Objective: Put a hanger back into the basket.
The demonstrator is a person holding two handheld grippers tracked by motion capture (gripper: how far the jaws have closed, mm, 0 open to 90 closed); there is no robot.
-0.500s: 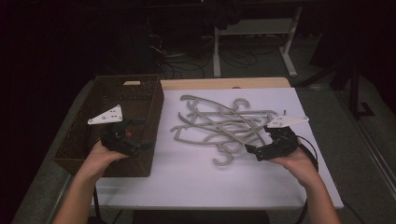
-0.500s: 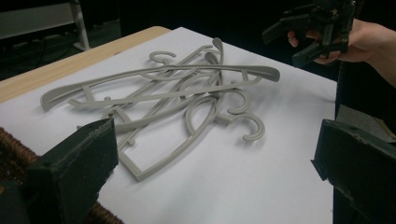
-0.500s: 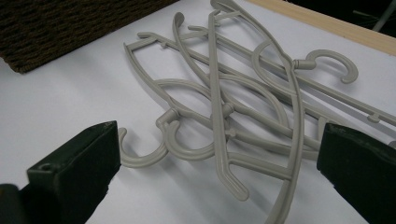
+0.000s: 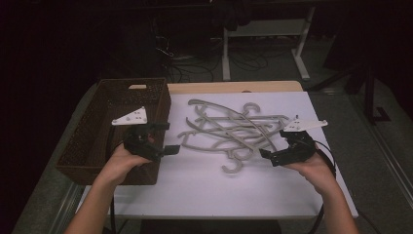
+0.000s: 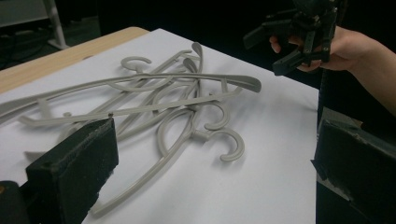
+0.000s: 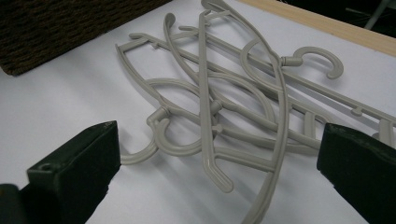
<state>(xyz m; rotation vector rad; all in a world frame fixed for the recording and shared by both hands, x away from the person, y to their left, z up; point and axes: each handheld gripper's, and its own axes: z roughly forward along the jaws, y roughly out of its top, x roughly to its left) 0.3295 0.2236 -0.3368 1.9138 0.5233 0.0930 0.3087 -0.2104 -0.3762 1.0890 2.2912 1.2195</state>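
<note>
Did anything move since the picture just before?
Hardly anything. The left gripper sits slightly nearer the hangers, jaws open. The right gripper stays open at the pile's right edge. Hangers and wicker basket lie unchanged; nothing was gripped.

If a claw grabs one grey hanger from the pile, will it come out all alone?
Probably not: the hangers lie crossed, hooks tucked under bars, so neighbours may snag and drag along. They look like thin, stiff plastic, so likely light. On the smooth white sheet they'd probably slide, not roll.

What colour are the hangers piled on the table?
Light grey, all the same shade; the hangers show best in the right gripper view.
</note>
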